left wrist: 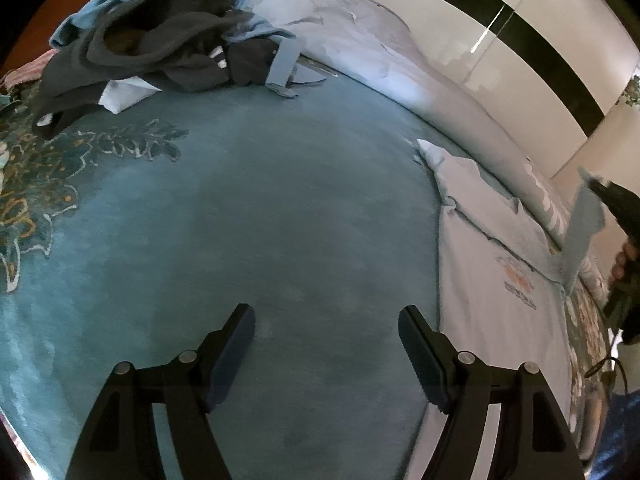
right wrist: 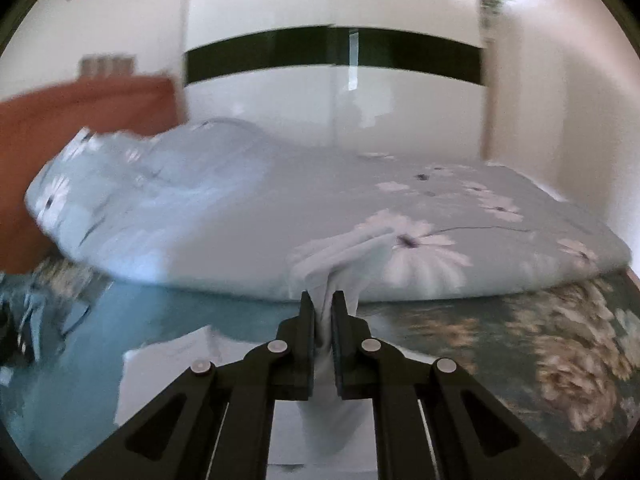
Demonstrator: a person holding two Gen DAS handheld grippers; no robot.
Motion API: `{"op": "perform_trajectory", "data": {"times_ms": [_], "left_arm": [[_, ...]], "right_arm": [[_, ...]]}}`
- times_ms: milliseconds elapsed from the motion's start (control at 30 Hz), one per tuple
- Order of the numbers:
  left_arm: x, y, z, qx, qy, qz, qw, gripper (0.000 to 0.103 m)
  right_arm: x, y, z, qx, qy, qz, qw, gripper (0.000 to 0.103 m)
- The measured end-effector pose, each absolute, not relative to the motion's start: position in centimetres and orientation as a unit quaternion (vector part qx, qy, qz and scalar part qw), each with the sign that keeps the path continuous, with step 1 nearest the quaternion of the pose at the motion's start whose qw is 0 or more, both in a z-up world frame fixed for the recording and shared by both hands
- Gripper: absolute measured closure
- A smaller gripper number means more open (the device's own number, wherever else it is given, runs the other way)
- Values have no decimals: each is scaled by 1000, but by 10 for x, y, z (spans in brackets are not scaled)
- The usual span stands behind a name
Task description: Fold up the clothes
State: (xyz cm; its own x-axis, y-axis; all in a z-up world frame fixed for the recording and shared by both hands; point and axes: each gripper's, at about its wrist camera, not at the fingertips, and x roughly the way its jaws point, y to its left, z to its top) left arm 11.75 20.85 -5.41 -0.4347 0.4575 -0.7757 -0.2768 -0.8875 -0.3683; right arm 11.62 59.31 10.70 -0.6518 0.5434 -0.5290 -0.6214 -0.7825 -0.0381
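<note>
pale shirt (right wrist: 326, 280) (soft, bunched) in right hand-held gripper (right wrist: 323, 304)

text: none readable | pale shirt (left wrist: 492, 280) chest print: too blurred

I'm working in a home bedroom: a bed (left wrist: 240, 208) with a teal floral bedspread, a daisy-print duvet (right wrist: 248, 216) bunched along it. Glossy white wardrobe (right wrist: 336, 12) with a black band behind, orange-brown headboard (right wrist: 80, 108), pile of clothes (left wrist: 160, 48) on the bed.
</note>
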Motion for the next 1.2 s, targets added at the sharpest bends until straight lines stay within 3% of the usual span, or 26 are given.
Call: {"op": "perform_trajectory", "data": {"times_ms": [333,433,467,500,567,667,867,967,1200], "left_arm": [[115,196,-52,-483,-90,846,208,25],[114,197,-53,-485,-91,846,204,25],[113,200,-51,-483,-88,846,207,25],[112,206,-48,-481,-84,847,213,25],[110,217,-42,-475,-76,848,225,25],[106,234,-33,-466,-63,849,243,25],[90,285,-12,-447,-50,840,303,25],[72,331,0,-442,-48,825,348,25],[56,428,-3,-428,31,822,375,25]], "right_arm": [[39,530,-2,-401,61,884,233,94],[37,521,-10,-409,65,883,222,90],[37,521,-8,-405,68,886,213,85],[39,521,-5,-397,80,894,192,70],[47,520,3,-375,114,911,131,52],[76,529,24,-322,159,930,76,47],[150,592,52,-243,218,926,189,37],[172,618,46,-235,228,913,245,37],[179,648,12,-240,295,892,246,37]]}}
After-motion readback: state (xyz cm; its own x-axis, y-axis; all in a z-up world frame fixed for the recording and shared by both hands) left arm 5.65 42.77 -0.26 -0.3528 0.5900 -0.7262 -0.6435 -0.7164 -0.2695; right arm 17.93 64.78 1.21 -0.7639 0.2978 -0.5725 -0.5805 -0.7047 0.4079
